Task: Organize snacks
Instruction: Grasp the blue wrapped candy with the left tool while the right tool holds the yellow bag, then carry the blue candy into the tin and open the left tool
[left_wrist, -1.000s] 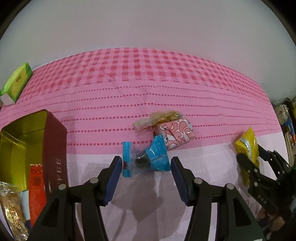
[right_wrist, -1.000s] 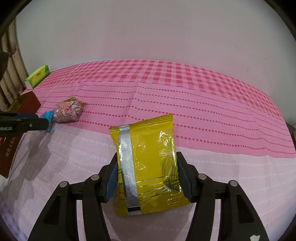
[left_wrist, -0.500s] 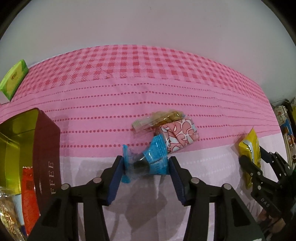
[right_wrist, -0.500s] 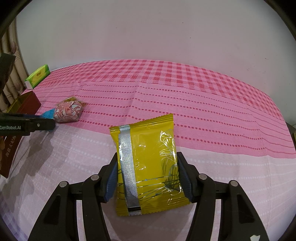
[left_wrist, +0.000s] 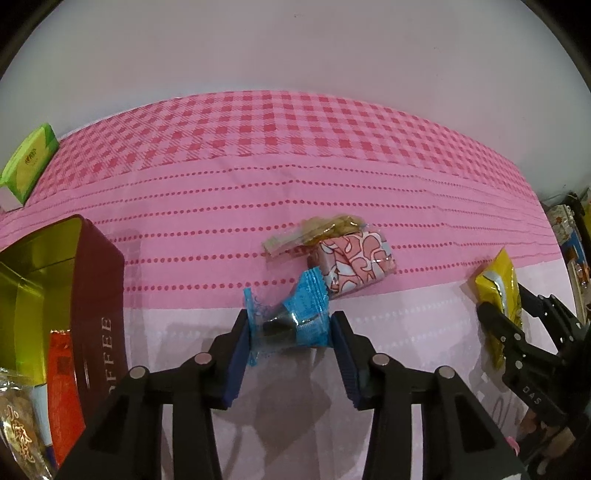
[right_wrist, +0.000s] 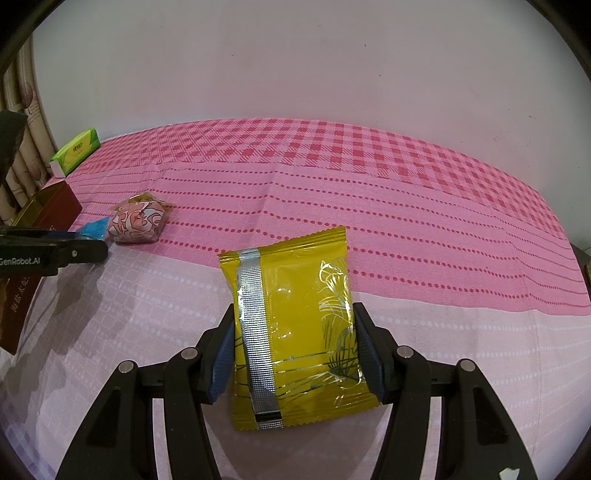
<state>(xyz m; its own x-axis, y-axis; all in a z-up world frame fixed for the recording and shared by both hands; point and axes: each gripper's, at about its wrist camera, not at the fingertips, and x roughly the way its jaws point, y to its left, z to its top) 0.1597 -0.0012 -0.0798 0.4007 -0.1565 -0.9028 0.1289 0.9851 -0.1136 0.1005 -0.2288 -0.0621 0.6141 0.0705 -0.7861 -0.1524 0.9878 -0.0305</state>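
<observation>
A maroon tin (left_wrist: 98, 295) sits open at the table's left edge. Right of it, the right gripper (right_wrist: 295, 354) clamps a yellow pack (right_wrist: 295, 325); between them the left gripper (left_wrist: 291, 345), jaws just closing, pinches a blue sachet (left_wrist: 295, 317) whose slick, crumpled wrapper could slip free when lifted.

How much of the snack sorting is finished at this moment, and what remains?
Done: several packets lie in the dark red tin box. In hand: the right tongs grip a yellow foil packet; the left tongs have just been closing on a blue wrapped snack. Left: a pink patterned packet and a clear cracker packet.
</observation>
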